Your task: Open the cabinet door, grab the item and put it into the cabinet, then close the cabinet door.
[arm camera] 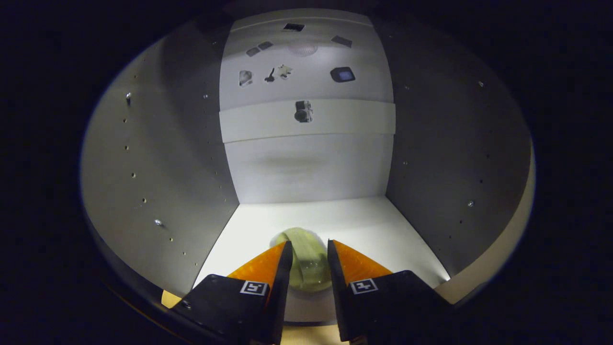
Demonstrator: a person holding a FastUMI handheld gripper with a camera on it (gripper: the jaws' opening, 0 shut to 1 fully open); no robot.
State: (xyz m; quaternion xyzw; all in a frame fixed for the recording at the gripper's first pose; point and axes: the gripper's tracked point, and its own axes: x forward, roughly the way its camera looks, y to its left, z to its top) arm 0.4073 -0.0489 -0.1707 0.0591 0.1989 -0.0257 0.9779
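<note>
Gripper (pixel 309 251) narrowly parted, both fingers pressing a pale yellow-green roll (pixel 306 268) — inside the white cabinet (pixel 306 163), low over its floor; roll's long axis unclear.

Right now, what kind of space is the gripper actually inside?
Most likely the inside of a cabinet: a pale back panel, side walls dotted with shelf-pin holes, and a white floor. The gripper holds a yellowish-green item just above that floor.

Pale yellow-green item (pixel 306 261) sits on the open cabinet (pixel 364 220) floor.
</note>
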